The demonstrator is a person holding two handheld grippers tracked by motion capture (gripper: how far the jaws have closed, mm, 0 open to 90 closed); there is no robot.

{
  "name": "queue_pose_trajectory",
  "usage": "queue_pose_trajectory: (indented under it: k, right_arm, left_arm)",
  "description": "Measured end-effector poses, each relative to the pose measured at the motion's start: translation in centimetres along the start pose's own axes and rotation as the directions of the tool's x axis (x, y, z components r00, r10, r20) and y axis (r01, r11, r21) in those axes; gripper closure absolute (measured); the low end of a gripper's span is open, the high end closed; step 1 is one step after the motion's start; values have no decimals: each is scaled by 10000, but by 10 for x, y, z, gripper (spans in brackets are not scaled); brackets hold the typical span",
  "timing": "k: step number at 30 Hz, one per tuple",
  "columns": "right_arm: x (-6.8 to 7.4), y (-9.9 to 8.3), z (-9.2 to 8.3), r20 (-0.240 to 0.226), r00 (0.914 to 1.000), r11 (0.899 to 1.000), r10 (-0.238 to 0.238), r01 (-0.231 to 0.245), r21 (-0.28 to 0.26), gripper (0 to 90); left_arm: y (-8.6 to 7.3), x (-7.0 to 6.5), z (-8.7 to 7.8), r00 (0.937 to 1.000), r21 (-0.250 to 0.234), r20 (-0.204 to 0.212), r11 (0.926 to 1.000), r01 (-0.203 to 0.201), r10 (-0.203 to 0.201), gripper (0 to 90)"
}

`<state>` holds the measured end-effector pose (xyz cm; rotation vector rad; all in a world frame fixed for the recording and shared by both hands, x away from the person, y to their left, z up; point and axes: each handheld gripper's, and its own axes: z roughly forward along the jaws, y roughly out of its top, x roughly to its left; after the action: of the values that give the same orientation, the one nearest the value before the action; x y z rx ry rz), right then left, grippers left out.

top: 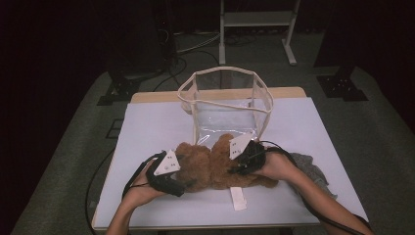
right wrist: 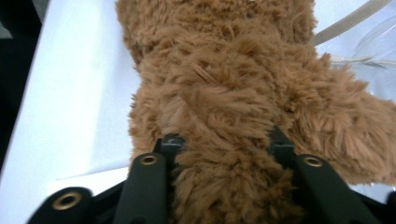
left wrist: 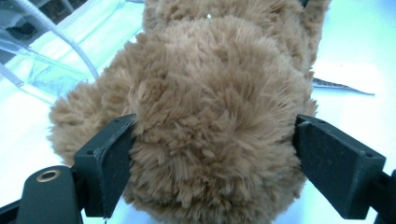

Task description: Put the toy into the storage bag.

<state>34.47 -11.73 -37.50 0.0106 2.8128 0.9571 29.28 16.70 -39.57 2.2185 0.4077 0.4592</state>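
the brown plush toy (top: 215, 166) lies on the white surface (top: 156, 127), just in front of the clear bag (top: 225, 100), its far end touching the bag's open mouth. its face cannot be made out, and both hand-held grippers cover part of it. the left hand-held gripper (left wrist: 212, 154) clamps a rounded part of the fur, jaws wide. the right hand-held gripper (right wrist: 224, 144) pinches a fold of fur, its jaws narrow. a grey cloth (top: 311, 169) lies half hidden behind the right forearm. a white strap (top: 238, 198) lies at the near edge. the room beyond is dark, with a white frame (top: 257, 22) on grey carpet.
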Motion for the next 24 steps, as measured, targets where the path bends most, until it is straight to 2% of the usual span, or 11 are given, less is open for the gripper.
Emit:
queue_pose_trajectory:
  k: [6,11,17,21,24]
  right_arm:
    - [-3,2,-10,-102,9991,9984,400,-404,-390,677]
    - [-2,5,-17,-186,9991,9981,378,-387,-485,701]
    - [-1,9,-28,-558,9972,9972,501,-530,-522,715]
    - [1,9,-34,-803,9948,9968,619,-657,-453,723]
    - [0,9,-40,-995,9917,9950,814,-867,-502,728]
  left_arm:
    - [-2,2,-10,10000,-101,-96,9999,22,-23,154]
    - [-4,8,-25,9991,-405,-393,9991,150,-166,153]
    - [-8,15,-40,9970,-650,-673,9973,337,-380,149]
    - [-10,16,-45,9968,-770,-668,9962,395,-447,149]
    - [-10,14,-43,9983,-600,-544,9980,183,-216,149]
